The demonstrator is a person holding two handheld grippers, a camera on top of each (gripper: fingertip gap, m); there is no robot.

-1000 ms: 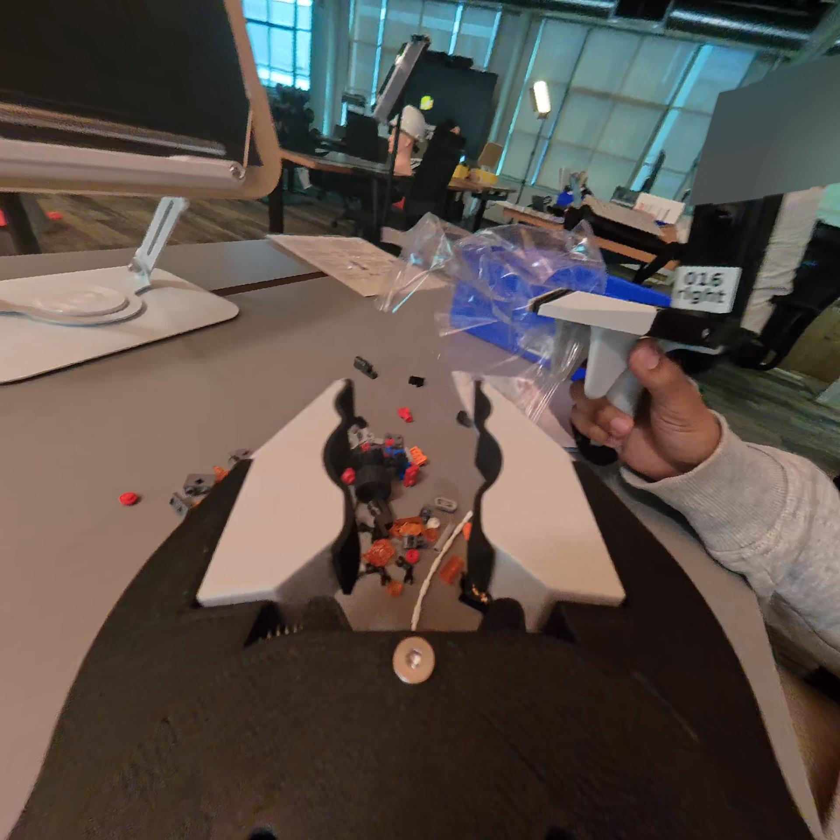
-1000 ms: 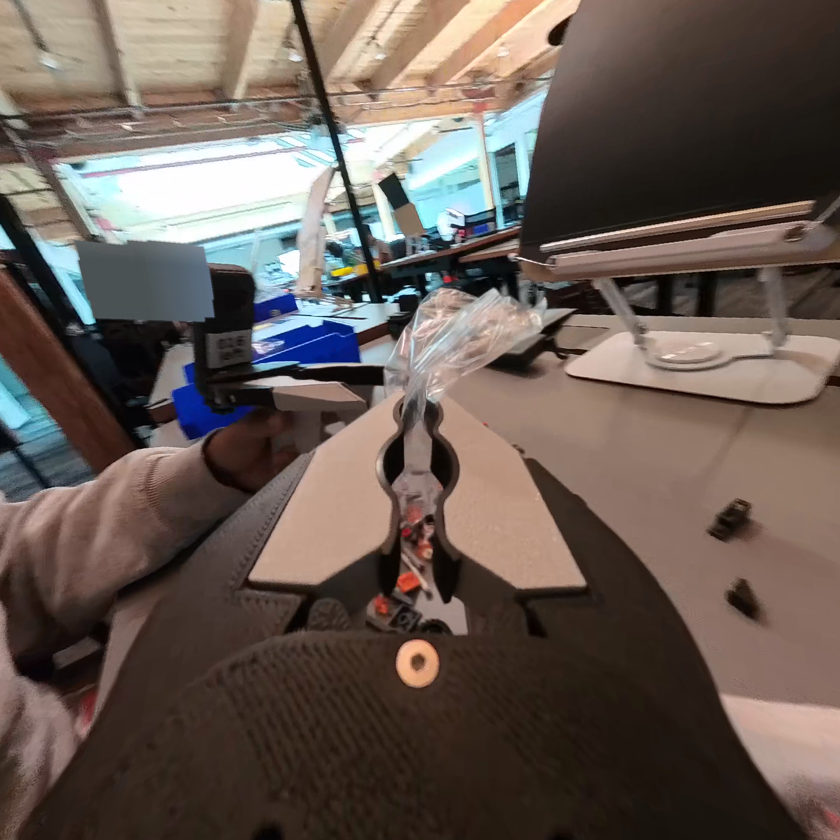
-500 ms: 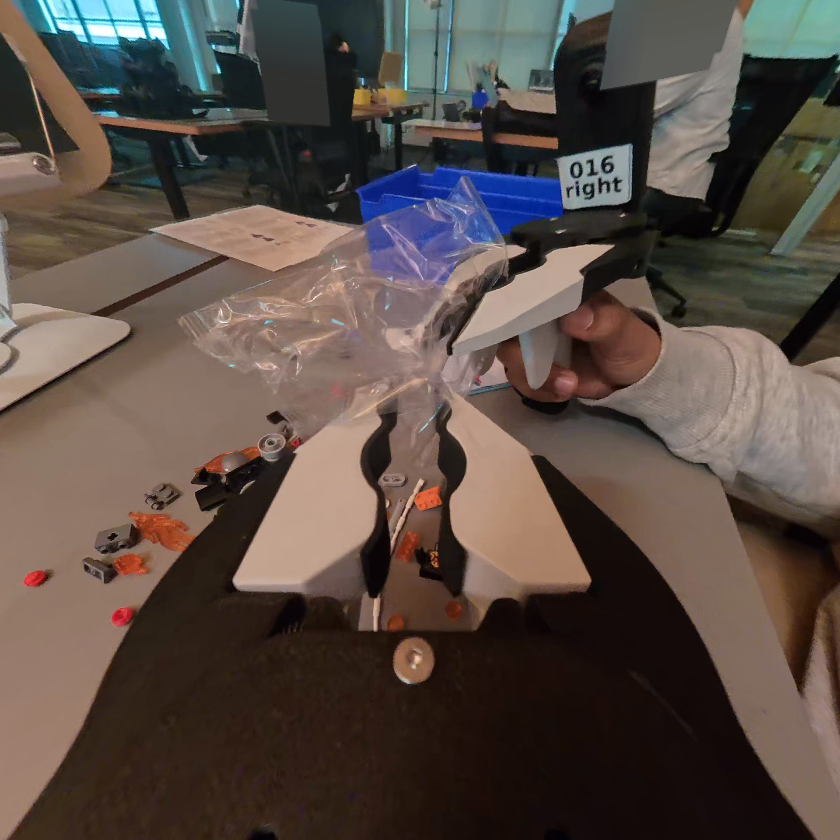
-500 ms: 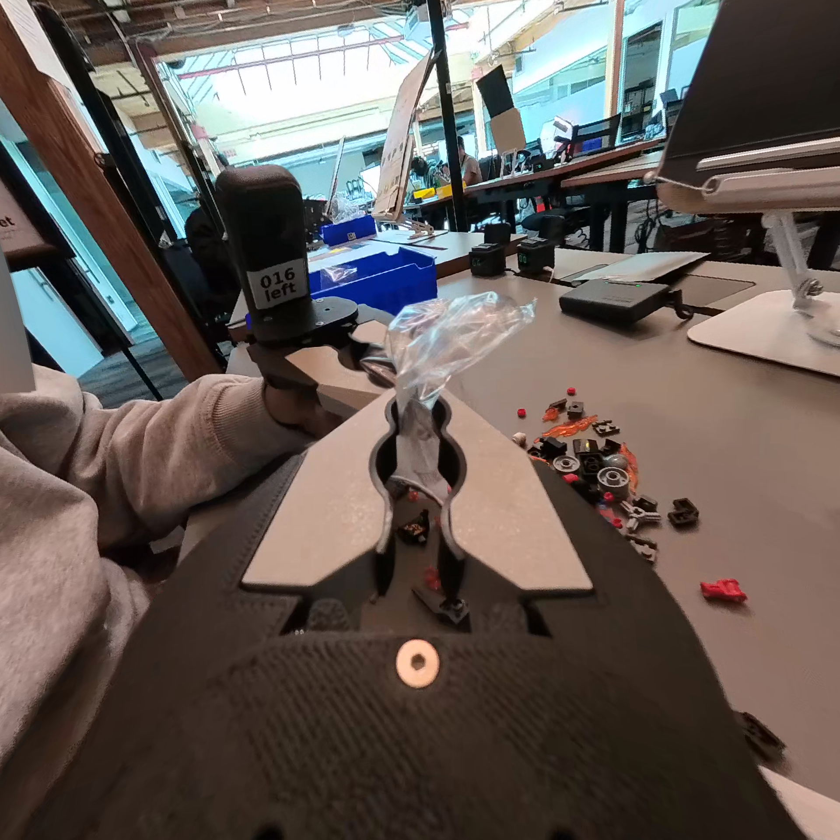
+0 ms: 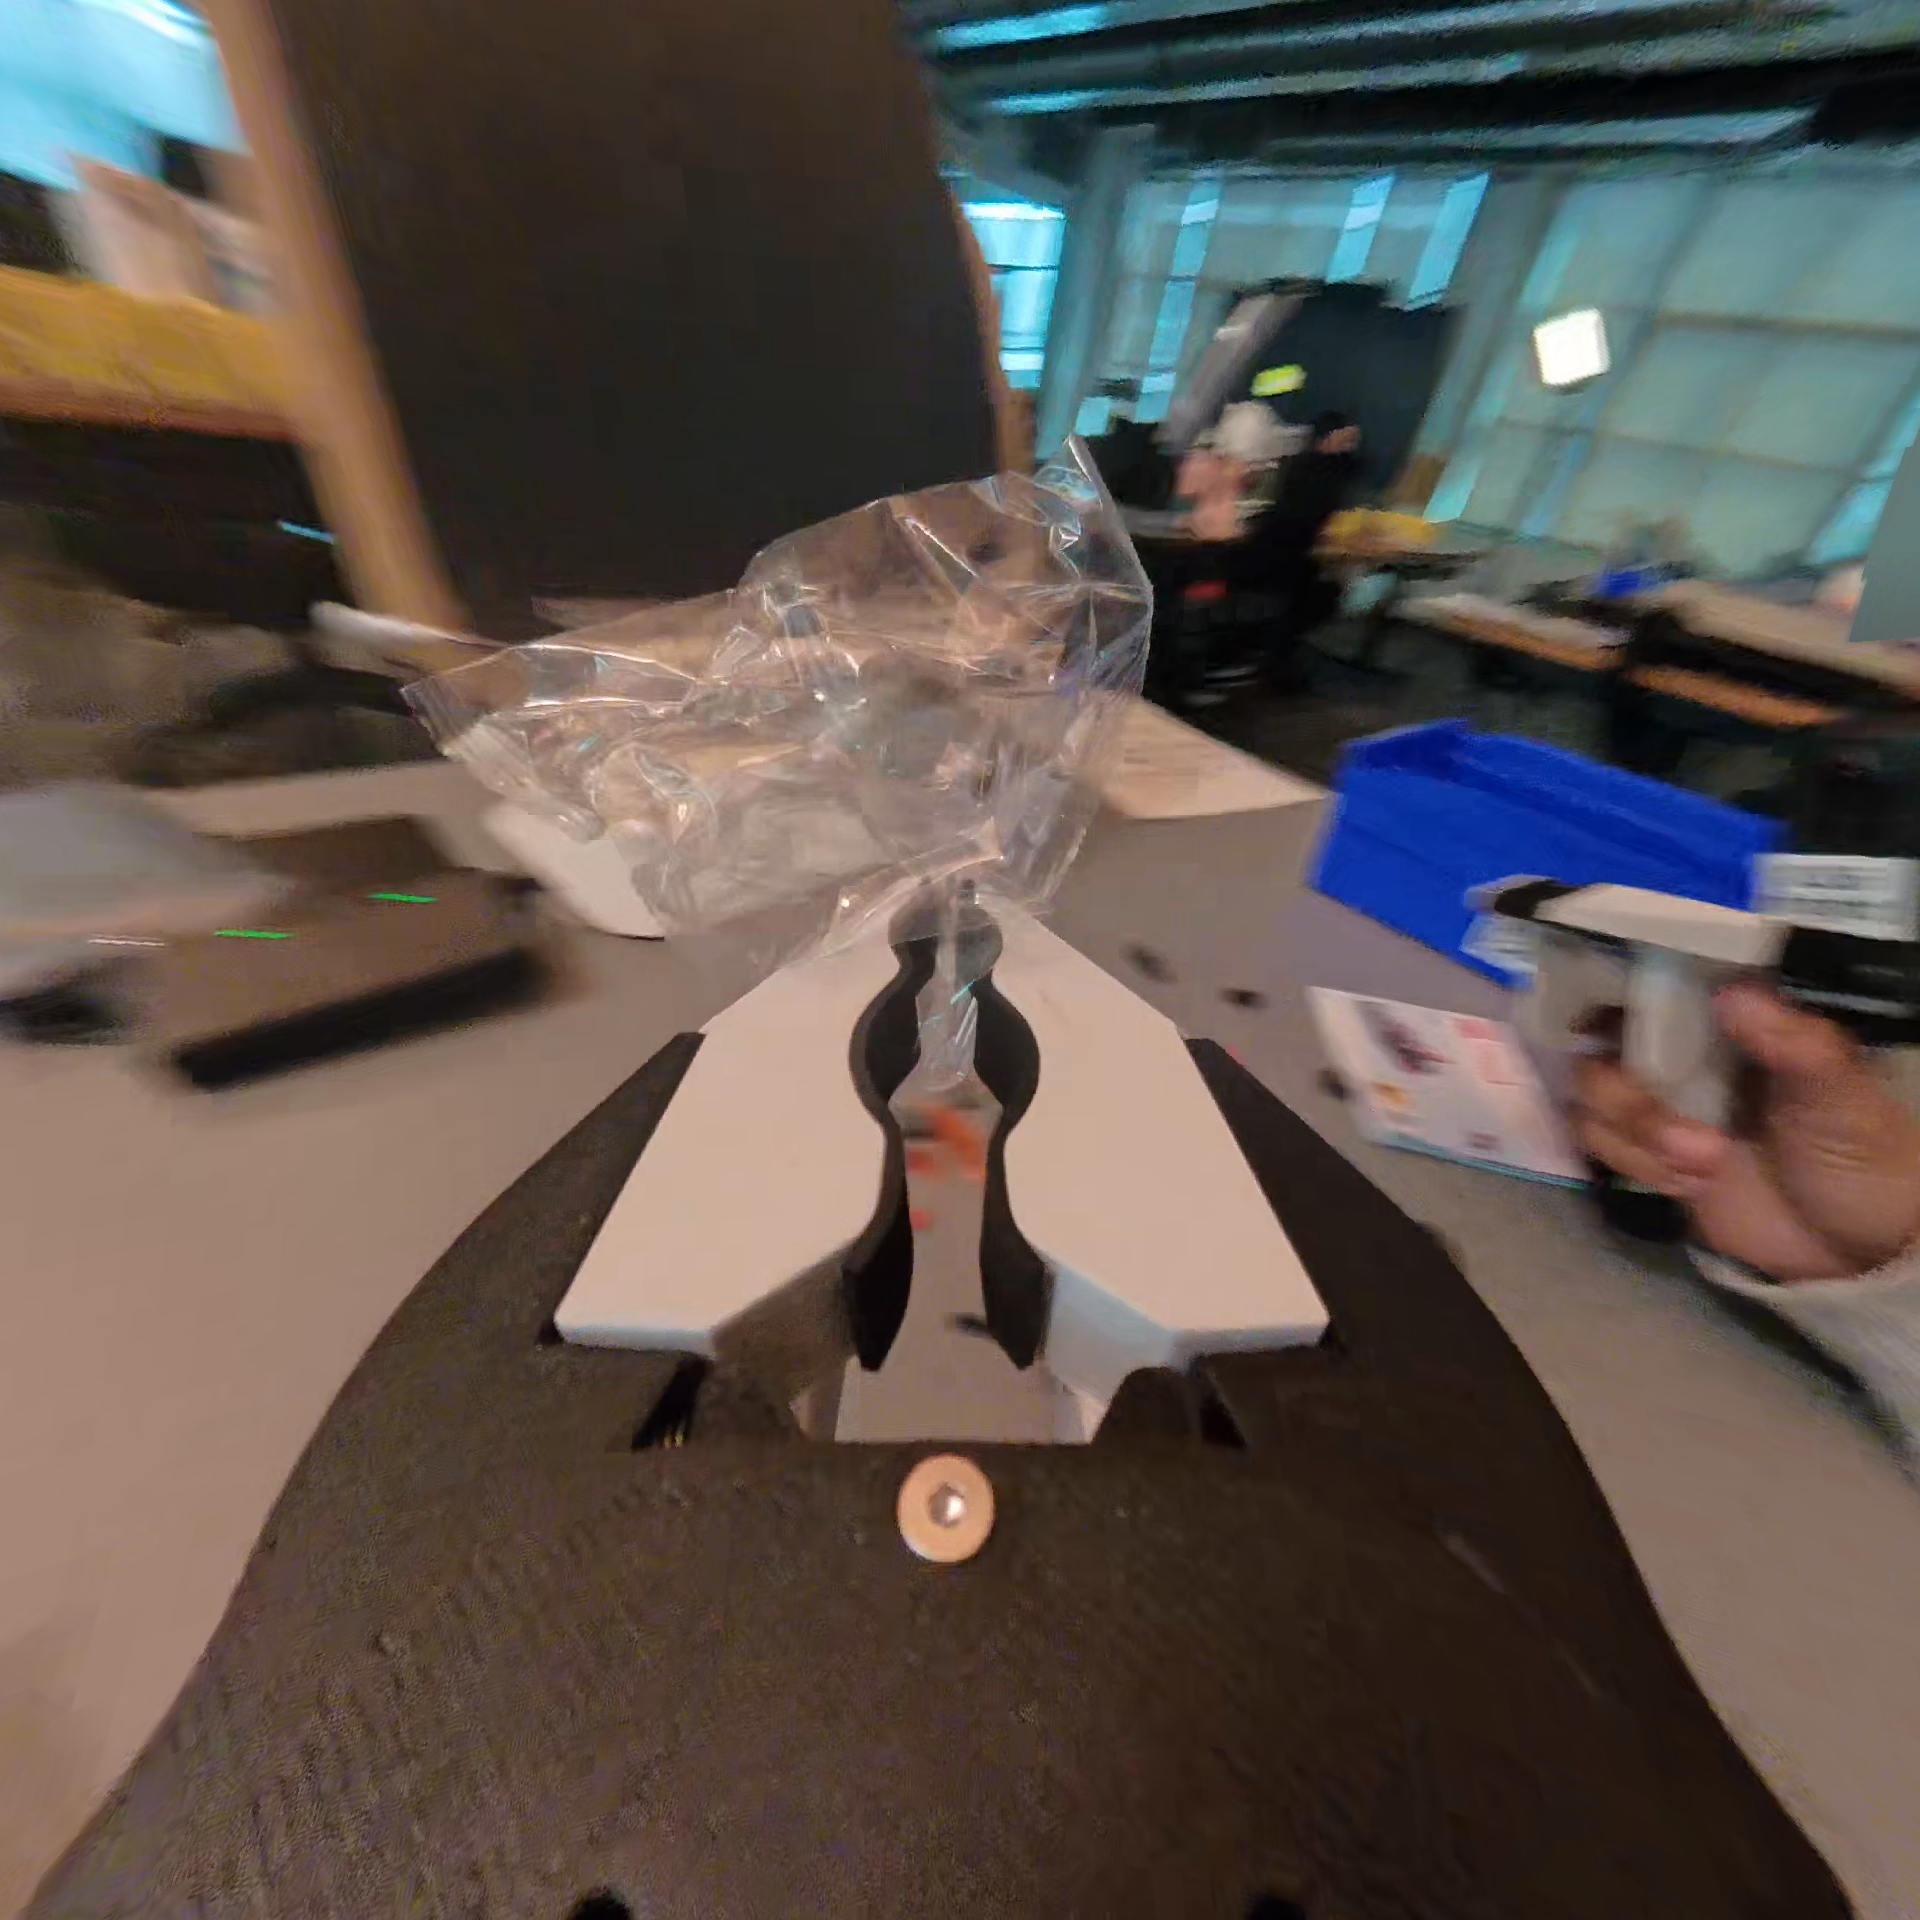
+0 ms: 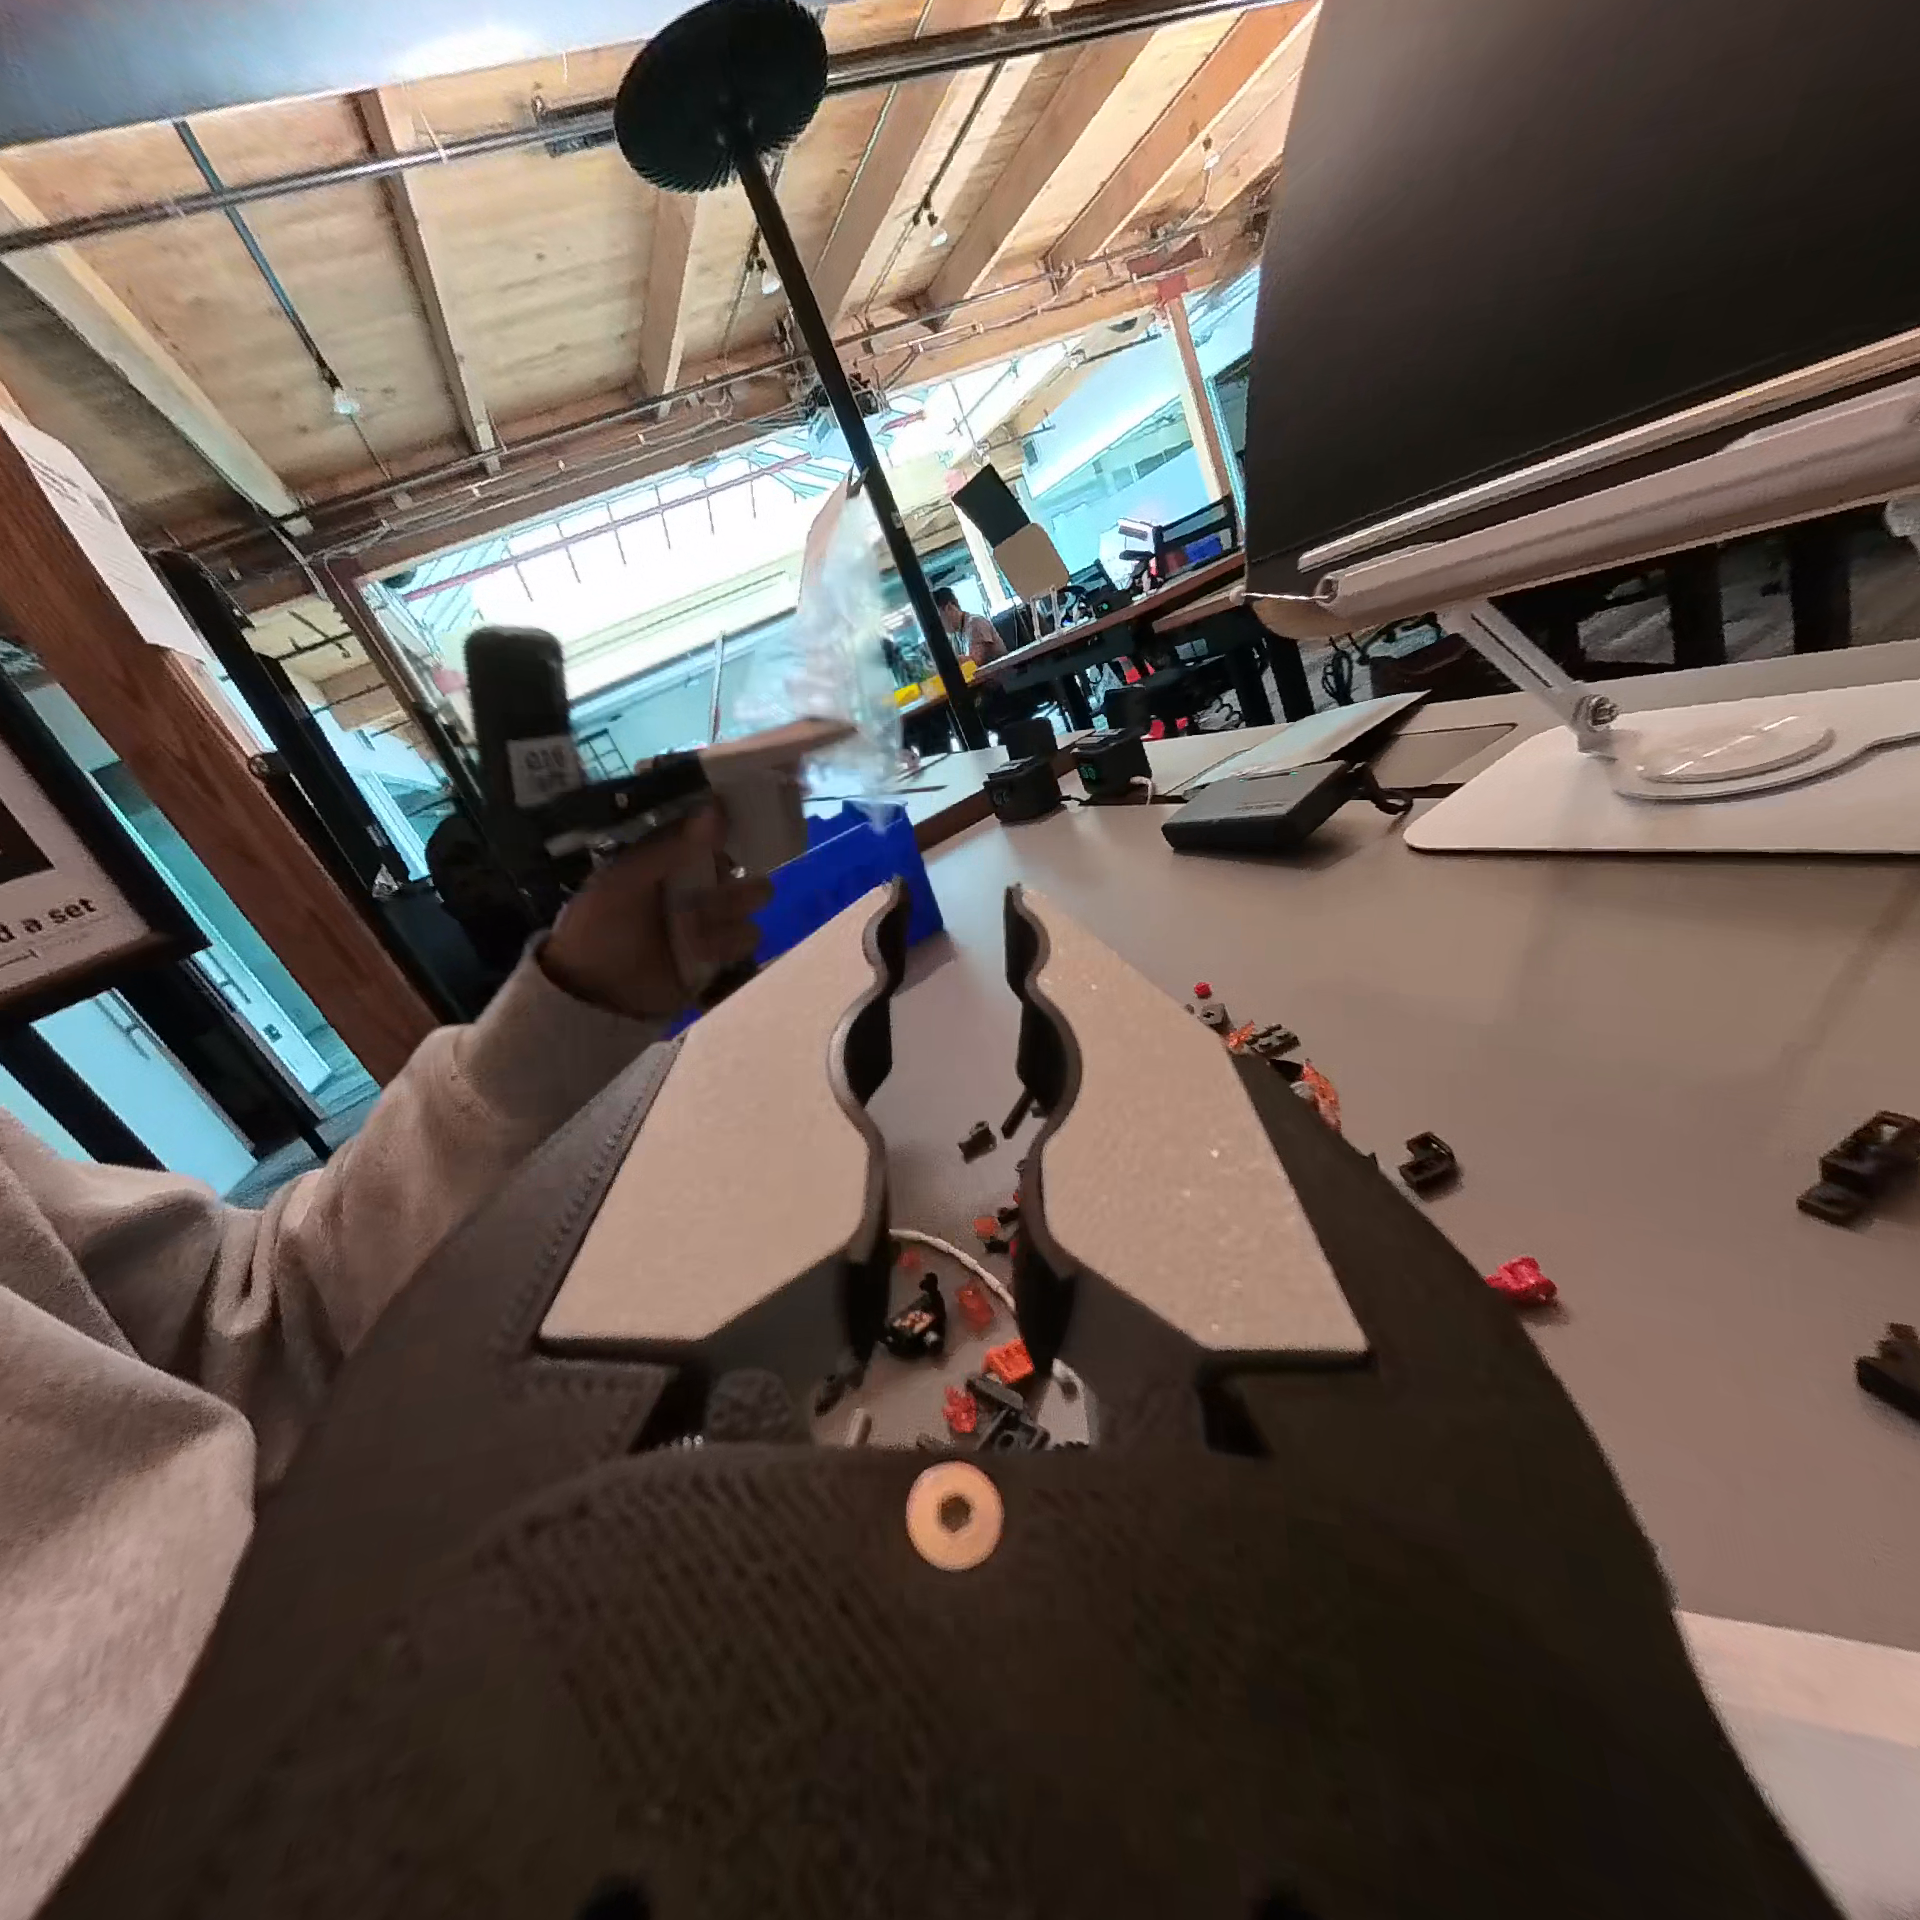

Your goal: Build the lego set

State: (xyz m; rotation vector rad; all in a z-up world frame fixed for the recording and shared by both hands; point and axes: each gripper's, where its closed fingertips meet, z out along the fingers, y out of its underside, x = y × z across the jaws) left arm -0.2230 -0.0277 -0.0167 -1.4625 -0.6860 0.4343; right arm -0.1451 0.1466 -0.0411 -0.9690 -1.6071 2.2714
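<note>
My left gripper (image 5: 943, 935) is shut on a clear plastic bag (image 5: 831, 717), pinched at its neck and held up above the grey table (image 5: 312, 1195); the bag looks empty. It also shows far off in the right wrist view (image 6: 800, 748) with the bag (image 6: 842, 644) above it. My right gripper (image 6: 954, 904) is open and empty, low over the table. Small red, orange and black lego pieces (image 6: 966, 1320) lie scattered under and beside its fingers. The right gripper also shows at the right of the left wrist view (image 5: 1496, 925).
A blue bin (image 5: 1527, 831) (image 6: 831, 894) stands at the table's edge. An instruction booklet (image 5: 1444, 1081) lies near the hand. A monitor stand base (image 6: 1683, 790), a black box (image 6: 1257, 800) and two small black devices (image 6: 1060, 769) stand at the back. The tips of one gripper are about 20 cm away from the tips of the other.
The bag passed from my right gripper to my left: the left shut on its neck, the right opened and let go. The left then swung the bag up and away.
</note>
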